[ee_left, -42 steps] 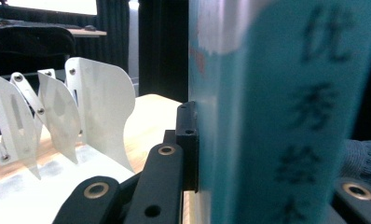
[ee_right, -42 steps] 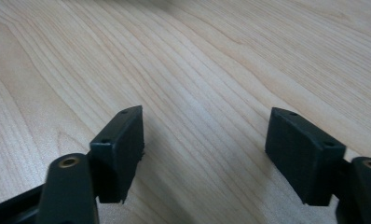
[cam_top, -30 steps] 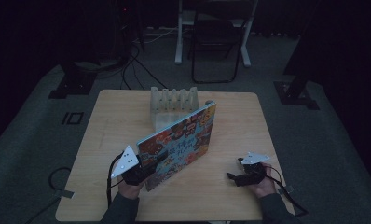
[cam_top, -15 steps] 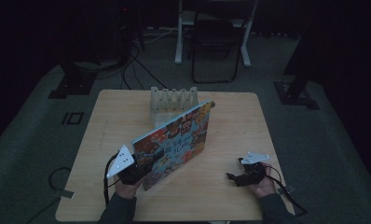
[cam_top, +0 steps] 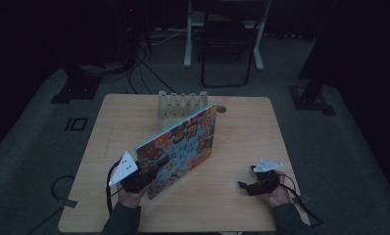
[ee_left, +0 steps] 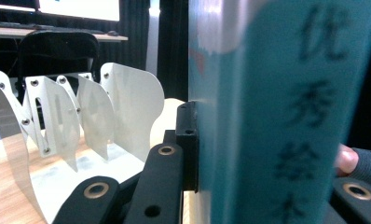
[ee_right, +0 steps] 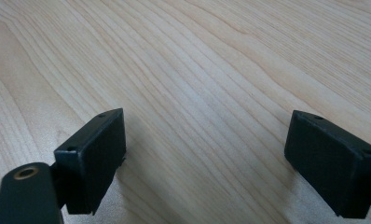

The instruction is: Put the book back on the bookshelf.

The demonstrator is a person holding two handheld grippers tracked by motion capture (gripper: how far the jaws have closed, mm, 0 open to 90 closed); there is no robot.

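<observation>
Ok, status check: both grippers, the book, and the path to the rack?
Left gripper shut on picture book, lifted and tilted. Right gripper open, idle over table. White divider rack just beyond; nothing between.

On the light wooden table, the left hand-held gripper clamps a large colourful picture book, tilted up on edge before a white slotted rack at the far edge; the right hand-held gripper rests near the near right corner.
</observation>
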